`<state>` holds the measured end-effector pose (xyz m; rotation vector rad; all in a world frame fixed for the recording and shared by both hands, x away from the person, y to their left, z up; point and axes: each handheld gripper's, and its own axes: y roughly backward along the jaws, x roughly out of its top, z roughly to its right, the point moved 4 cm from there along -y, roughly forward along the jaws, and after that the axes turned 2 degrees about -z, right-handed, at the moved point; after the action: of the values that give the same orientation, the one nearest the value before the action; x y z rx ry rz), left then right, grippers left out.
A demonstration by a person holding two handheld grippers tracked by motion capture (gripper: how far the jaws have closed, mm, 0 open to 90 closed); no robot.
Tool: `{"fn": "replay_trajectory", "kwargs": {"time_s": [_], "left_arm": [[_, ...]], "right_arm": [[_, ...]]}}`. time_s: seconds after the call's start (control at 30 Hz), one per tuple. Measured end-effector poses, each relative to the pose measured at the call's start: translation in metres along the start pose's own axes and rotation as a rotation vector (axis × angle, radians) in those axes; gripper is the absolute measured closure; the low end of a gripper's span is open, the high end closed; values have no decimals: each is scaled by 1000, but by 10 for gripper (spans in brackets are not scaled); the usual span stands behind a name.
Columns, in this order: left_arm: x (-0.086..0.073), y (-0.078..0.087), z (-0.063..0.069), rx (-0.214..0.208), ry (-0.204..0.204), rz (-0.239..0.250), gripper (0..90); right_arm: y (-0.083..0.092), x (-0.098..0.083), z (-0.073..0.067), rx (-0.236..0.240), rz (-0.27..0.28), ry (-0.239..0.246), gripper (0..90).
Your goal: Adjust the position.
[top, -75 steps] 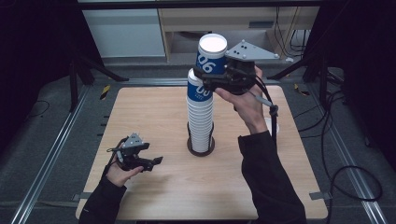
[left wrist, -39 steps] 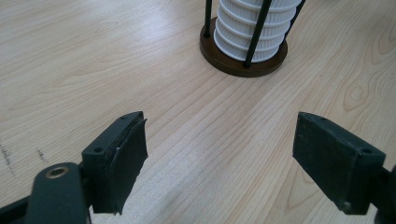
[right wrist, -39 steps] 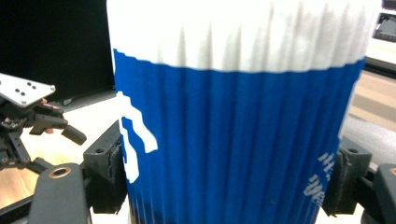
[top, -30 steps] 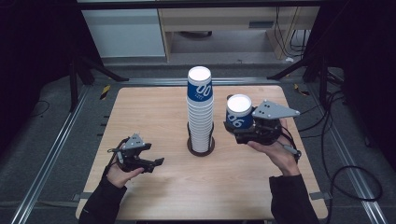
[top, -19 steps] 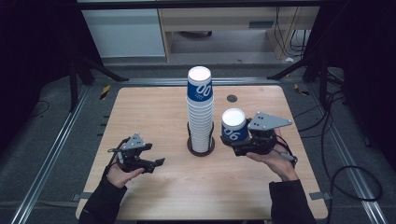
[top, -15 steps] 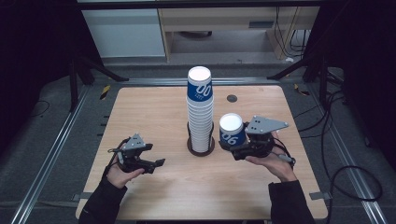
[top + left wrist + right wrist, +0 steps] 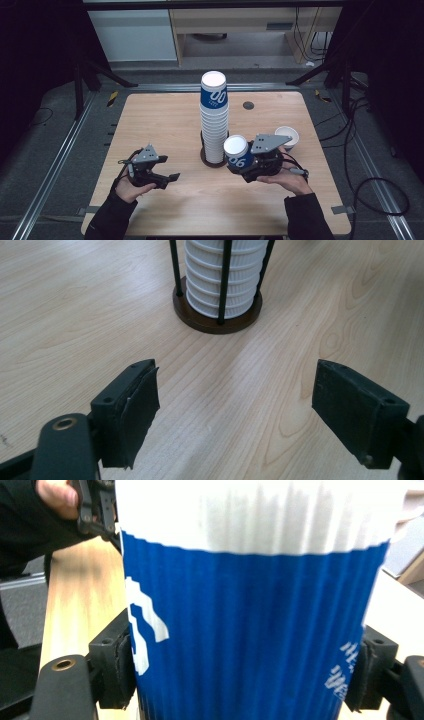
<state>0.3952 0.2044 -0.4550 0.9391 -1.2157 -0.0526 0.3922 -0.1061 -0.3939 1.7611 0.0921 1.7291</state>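
Right gripper (image 7: 248, 165) is clamping a ribbed blue-and-white paper cup (image 7: 238, 152), hiding its base; left gripper (image 7: 165, 177), jaws closing, is holding nothing.

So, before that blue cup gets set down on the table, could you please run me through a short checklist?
1. Grip: the right tool is shut on the blue cup, a pad on either side in the right gripper view. Ok.
2. Cup attitude: it is tilted, white closed end up and to the left in the high view. Not ok for an upright set-down.
3. Landing spot: bare table in front of the tool. Ok.
4. Clearance from the cup stack: close beside it; touching or apart, cannot tell.
5. White cup behind the right hand stands apart. Ok.
6. Left tool: open, jaws just closing a little, nothing between them. Ok.
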Motion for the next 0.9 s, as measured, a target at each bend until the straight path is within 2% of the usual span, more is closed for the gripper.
{"fn": "replay_trajectory", "kwargs": {"time_s": [0.27,0.43,0.73,0.9], "left_arm": [[3,-3,8,-30,-21,-9,185],[10,2,17,-64,-38,10,189],[18,4,31,-121,-69,23,185],[20,3,36,-149,-73,21,182]], "right_arm": [[-16,-7,-6,57,-60,40,207],[-25,-9,-10,86,-94,58,207],[-43,-10,-16,107,-142,100,207],[-54,-9,-21,128,-165,125,208]]}}
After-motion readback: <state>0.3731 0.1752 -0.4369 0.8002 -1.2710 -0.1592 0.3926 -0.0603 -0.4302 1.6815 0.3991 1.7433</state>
